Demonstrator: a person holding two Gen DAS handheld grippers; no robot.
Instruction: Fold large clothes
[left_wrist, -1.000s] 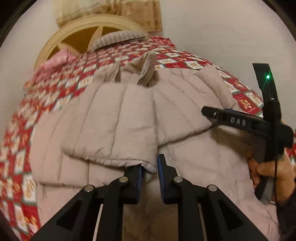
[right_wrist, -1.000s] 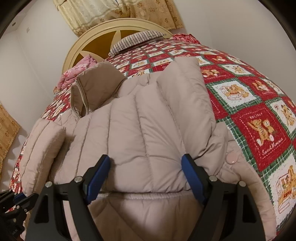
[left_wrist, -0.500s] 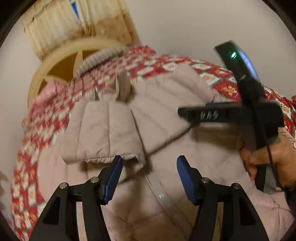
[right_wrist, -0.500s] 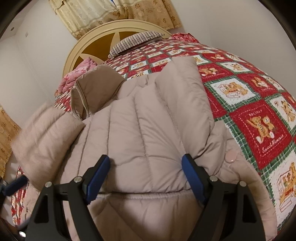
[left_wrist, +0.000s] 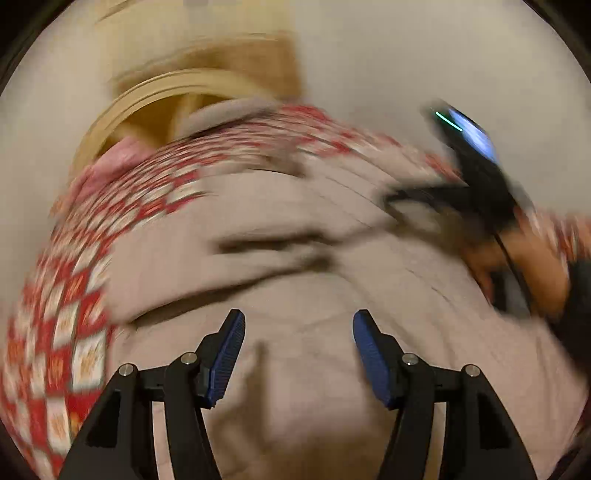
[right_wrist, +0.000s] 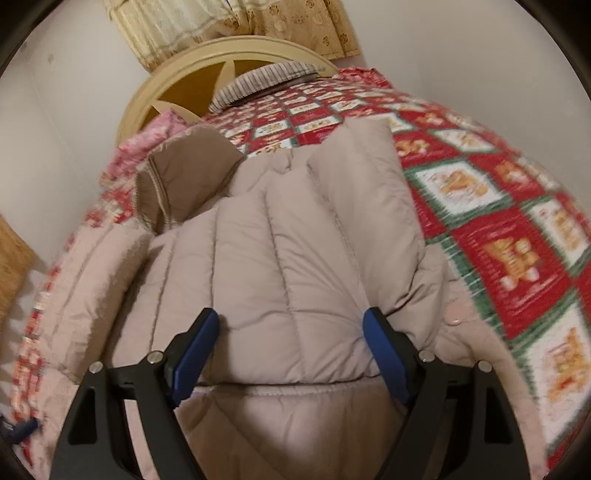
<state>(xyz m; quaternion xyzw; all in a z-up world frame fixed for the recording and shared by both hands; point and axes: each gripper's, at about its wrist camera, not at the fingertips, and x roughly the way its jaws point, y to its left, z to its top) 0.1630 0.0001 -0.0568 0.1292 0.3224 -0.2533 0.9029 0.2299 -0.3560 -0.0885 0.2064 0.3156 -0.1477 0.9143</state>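
Note:
A beige quilted puffer jacket (right_wrist: 295, 258) lies on the bed, both sleeves folded in over its front; it also shows, blurred, in the left wrist view (left_wrist: 295, 266). My left gripper (left_wrist: 298, 354) is open and empty, just above the jacket's lower part. My right gripper (right_wrist: 290, 350) is open and empty, its fingers either side of the folded right sleeve's cuff edge. The right gripper and the hand holding it (left_wrist: 480, 192) appear at the right of the left wrist view.
A red, green and white patchwork quilt (right_wrist: 517, 258) covers the bed. A cream round headboard (right_wrist: 236, 55), a striped pillow (right_wrist: 269, 79) and a pink pillow (right_wrist: 147, 136) are at the far end. Walls close in on both sides.
My left gripper opened and let go of the left sleeve, which now lies folded over the jacket, then swung fast, blurring its view. My right gripper stayed open and nearly still.

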